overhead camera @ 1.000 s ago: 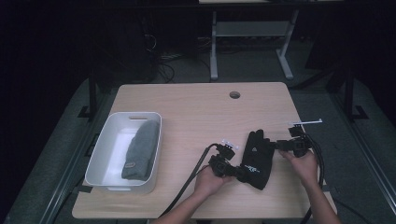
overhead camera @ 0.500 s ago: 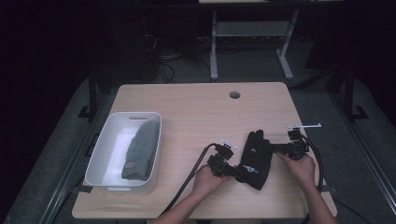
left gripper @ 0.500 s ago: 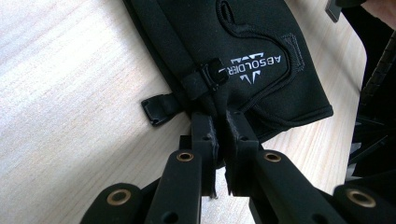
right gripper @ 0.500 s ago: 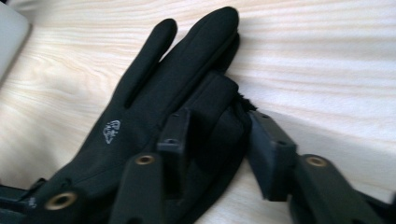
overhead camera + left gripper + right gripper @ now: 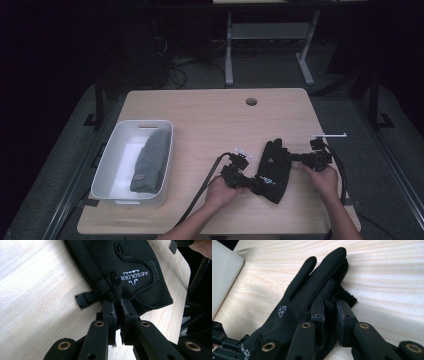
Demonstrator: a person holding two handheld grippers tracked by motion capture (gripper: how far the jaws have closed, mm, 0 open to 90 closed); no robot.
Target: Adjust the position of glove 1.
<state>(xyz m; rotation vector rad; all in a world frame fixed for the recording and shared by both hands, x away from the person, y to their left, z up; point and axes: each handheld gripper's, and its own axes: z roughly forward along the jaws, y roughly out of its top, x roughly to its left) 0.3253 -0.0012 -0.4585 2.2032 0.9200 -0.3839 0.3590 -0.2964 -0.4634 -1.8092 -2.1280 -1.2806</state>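
- Black fabric glove [image 5: 274, 170] with white printed lettering: lies flat on the pale wooden table [image 5: 210, 115], right of centre in the lower half of the high view. Long axis runs on a slant, fingers toward the upper centre of the frame, cuff toward the bottom edge.
- Left gripper [image 5: 256, 184]: at the cuff end, lower centre of the high view. In the left gripper view its jaws are pressed together on a fold of the cuff beside a small black buckle [image 5: 111, 281].
- Left hand [image 5: 220, 192]: forearm enters from the bottom edge, angled up and right; the hand wraps the gripper body.
- Right gripper [image 5: 294, 157]: at the glove's right edge, pointing left across the frame. Its jaws have just been closing; in the right gripper view they pinch the glove's thumb part between them.
- Right hand [image 5: 325, 180]: forearm rises from the lower right corner, hand low over the table.
- White rectangular plastic bin [image 5: 112, 165]: left side of the table, well apart from the glove, holding a folded grey knitted cloth [image 5: 150, 160].
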